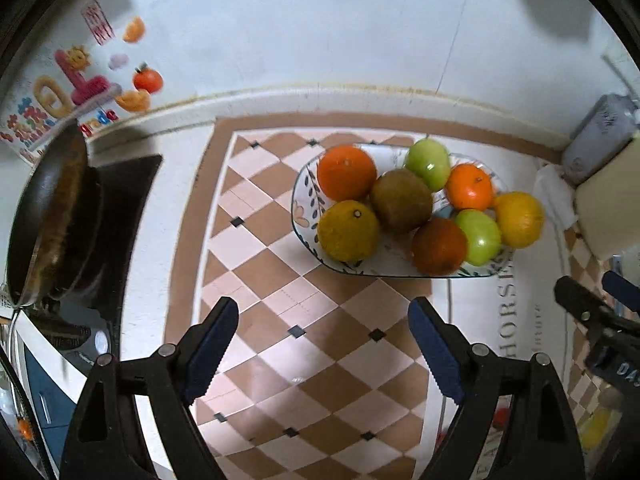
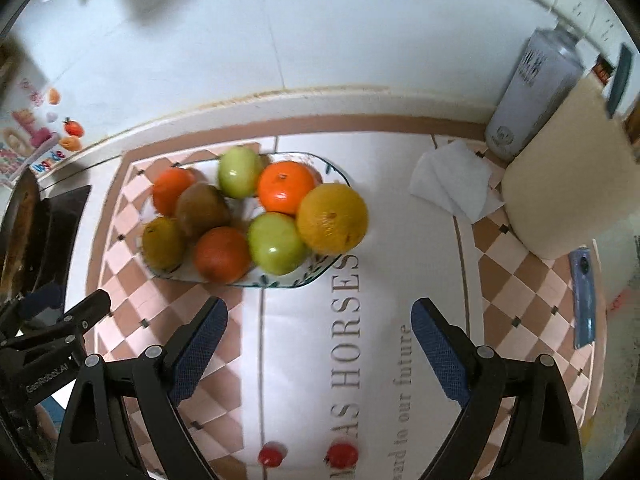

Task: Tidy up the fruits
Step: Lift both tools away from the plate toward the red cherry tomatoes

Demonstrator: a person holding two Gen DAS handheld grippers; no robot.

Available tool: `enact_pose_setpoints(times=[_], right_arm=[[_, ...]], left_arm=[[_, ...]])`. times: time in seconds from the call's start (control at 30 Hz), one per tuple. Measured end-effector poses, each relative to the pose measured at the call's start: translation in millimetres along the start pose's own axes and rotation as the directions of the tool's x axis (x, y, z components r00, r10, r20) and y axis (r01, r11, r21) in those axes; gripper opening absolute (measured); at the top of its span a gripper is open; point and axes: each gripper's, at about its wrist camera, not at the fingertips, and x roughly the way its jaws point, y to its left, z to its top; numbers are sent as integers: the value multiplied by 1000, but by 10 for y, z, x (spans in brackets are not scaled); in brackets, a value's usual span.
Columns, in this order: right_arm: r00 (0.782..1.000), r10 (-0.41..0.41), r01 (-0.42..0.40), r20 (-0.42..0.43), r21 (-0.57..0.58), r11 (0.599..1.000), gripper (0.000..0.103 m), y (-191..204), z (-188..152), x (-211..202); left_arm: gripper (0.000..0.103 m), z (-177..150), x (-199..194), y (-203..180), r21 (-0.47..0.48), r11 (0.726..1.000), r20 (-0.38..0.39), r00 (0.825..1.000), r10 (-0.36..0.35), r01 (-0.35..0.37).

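Left wrist view: left gripper [image 1: 323, 332], jaws spread, empty, above checkered mat [image 1: 280, 300]. Patterned plate [image 1: 308, 188] ahead on the mat, holding oranges, green apples, a kiwi [image 1: 401, 200]. Right wrist view: right gripper [image 2: 320, 332], jaws spread, empty, near the plate.

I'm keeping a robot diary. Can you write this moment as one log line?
left tongs: open, empty | right tongs: open, empty | plate: eight fruits | two small red fruits off plate, near right tongs

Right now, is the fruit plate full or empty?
Full: the plate holds eight fruits crowded rim to rim, and the yellow orange overhangs its right edge.
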Motion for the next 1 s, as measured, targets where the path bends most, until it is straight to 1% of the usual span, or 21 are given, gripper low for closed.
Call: enact_pose_setpoints(times=[0.1, 0.3, 0.47, 0.57, 0.67, 0.77, 0.9, 1.0], right_arm=[[999, -13, 14, 51, -10, 1000, 95, 118, -141, -305], [993, -8, 6, 118, 21, 1000, 95, 226, -463, -874], [981, -35, 33, 191, 16, 999, 95, 301, -720, -1330], [970, -47, 47, 240, 6, 999, 95, 333, -878, -1635], [961, -42, 45, 272, -5, 999, 95, 349, -988, -1861], [957, -21, 25, 288, -10, 1000, 95, 357, -1058, -1998], [954, 21, -16, 298, -18, 1000, 95, 343, -1103, -2055], [962, 62, -60, 266, -14, 998, 95, 279, -1083, -1977]], left_arm=[[87, -118, -374, 55, 17, 1000, 75, 997, 2, -3], [87, -339, -957, 175, 33, 999, 172, 985, -30, 24], [87, -560, -1346, 245, 45, 998, 239, 970, -48, 39], [87, -685, -1543, 264, 46, 998, 275, 960, -55, 44], [87, -778, -1673, 268, 39, 998, 292, 954, -63, 54], [87, -863, -1776, 259, 31, 998, 305, 950, -68, 61], [87, -915, -1776, 227, 15, 998, 299, 952, -55, 54], [87, -925, -1712, 199, -10, 999, 277, 960, -42, 46]])
